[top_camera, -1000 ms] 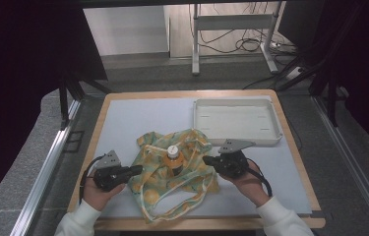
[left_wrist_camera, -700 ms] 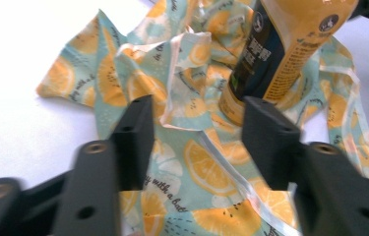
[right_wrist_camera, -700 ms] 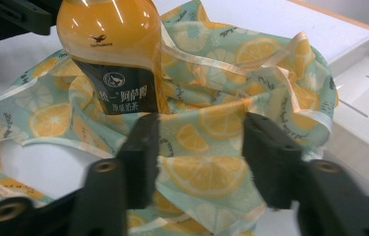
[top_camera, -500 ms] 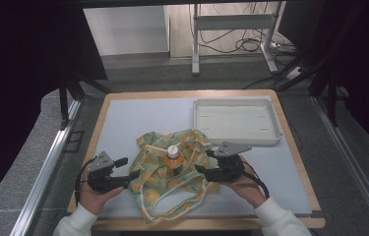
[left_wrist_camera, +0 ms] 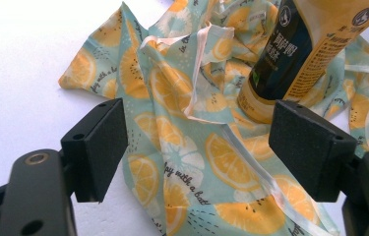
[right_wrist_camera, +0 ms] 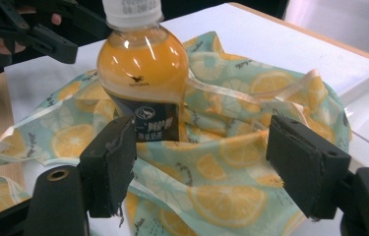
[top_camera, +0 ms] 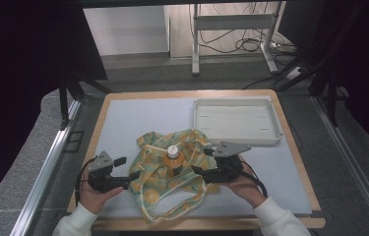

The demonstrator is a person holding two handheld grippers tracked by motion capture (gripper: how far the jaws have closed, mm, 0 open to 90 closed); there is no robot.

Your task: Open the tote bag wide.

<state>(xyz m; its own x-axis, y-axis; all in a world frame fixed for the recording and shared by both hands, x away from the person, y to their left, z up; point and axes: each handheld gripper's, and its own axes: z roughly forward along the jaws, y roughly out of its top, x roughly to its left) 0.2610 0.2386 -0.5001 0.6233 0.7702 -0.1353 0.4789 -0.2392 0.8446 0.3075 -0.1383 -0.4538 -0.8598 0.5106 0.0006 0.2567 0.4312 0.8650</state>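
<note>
The lemon-print cloth bag (left_wrist_camera: 192,162) reads "py with a bat"; bottle (right_wrist_camera: 142,73) label illegible.

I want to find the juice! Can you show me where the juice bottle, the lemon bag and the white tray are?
juice bottle (right_wrist_camera: 141,73), right gripper view, on its orange body.
lemon bag (left_wrist_camera: 182,147), left gripper view, on the printed cloth.
white tray (top_camera: 236,120), high view, on its bare floor.

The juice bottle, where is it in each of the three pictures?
High view: the juice bottle stands upright in the middle of the lemon-print cloth bag, between the two grippers.
Left gripper view: its lower part is at the top right, above the right jaw.
Right gripper view: it stands at upper centre-left, behind the left jaw.
Shared landmark: the lemon-print cloth bag under it.
</note>
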